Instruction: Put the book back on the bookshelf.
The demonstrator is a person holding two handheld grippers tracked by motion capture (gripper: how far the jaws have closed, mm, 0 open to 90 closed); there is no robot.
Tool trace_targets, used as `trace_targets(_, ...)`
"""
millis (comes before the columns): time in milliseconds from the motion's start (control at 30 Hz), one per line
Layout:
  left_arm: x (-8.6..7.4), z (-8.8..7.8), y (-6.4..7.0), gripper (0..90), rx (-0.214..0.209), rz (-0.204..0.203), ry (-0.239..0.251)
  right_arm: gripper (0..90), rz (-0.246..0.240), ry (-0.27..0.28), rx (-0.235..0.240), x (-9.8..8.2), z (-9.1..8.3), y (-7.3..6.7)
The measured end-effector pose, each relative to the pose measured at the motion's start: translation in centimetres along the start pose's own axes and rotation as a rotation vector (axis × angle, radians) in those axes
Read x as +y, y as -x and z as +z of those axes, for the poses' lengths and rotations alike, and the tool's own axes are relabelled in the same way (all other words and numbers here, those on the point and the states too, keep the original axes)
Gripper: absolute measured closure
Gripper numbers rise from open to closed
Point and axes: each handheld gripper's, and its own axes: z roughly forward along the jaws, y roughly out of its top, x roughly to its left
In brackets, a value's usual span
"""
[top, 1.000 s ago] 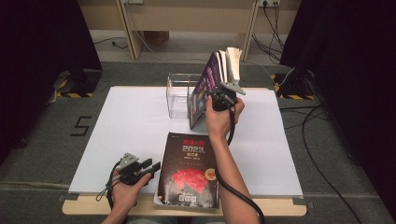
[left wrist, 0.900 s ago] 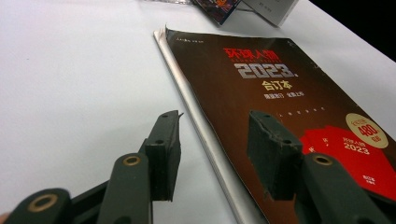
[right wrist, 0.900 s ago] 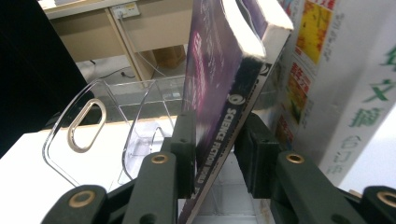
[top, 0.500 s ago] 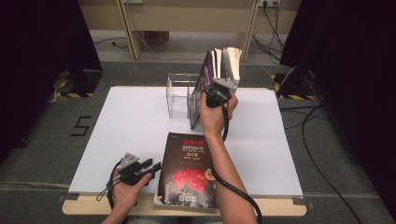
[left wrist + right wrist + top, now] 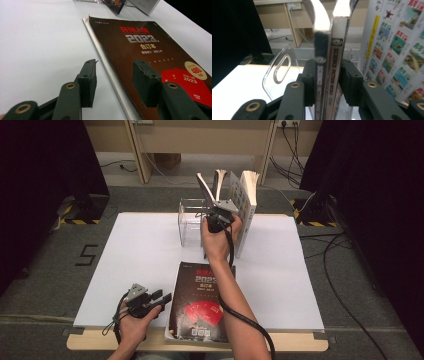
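1. Resting low at the near left edge of the white table [image 5: 140, 250], my left gripper [image 5: 159, 298] has its matte black jaws spread wide, with nothing between them; in the left gripper view they straddle the silvery spine edge of the dark magazine [image 5: 160, 60].
2. Flat on the table just right of that gripper lies the dark magazine [image 5: 202, 300], a glossy brown-black cover with red shapes near its lower half, "2023" in grey print and a round cream sticker.
3. My right forearm crosses above that magazine toward the middle of the table, a black cable trailing along it.
4. My right gripper [image 5: 216, 206] is clamped on two thin magazines [image 5: 328, 57] held upright, spines facing its camera; one spine is dark blue, the other pale and reads "SCIENCE FICTION WORLD". Their glossy pages splay apart at the top.
5. Just beside them on the right stands a thicker white book [image 5: 246, 210], its cover a grid of small colourful pictures, pages fanned at the top.
6. Left of the clamped pair sits a clear acrylic holder [image 5: 190, 222], boxy, with a rounded side panel pierced by an oval slot.
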Motion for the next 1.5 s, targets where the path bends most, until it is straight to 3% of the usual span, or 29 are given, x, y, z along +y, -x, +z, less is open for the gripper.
trace_targets(367,0.0,0.0,-0.1,54.1,-0.002,-0.004,0.002,66.2,0.039,-0.033,0.017,1.9,1.9,0.4)
trace_targets(600,0.0,0.0,-0.2,54.1,-0.002,-0.003,0.002,75.6,0.021,-0.039,-0.003,2.1,2.1,0.4)
trace_targets(833,0.0,0.0,-0.1,54.2,-0.004,-0.003,0.003,76.9,0.004,-0.045,-0.031,2.2,2.0,0.8)
trace_targets(1000,-0.1,0.1,-0.2,54.2,-0.007,0.0,-0.003,77.1,-0.051,-0.017,-0.066,2.6,1.9,1.2)
trace_targets(1200,-0.1,0.2,-0.1,54.3,-0.009,0.0,-0.006,77.1,-0.026,0.033,-0.093,2.7,1.4,2.2)
trace_targets(1400,-0.2,0.1,-0.1,54.4,-0.015,0.002,-0.001,76.9,-0.085,0.07,-0.134,1.1,1.6,1.1)
trace_targets(1500,-0.2,0.1,0.0,54.4,-0.018,0.004,0.001,76.4,-0.085,0.074,-0.145,0.9,1.5,1.0)
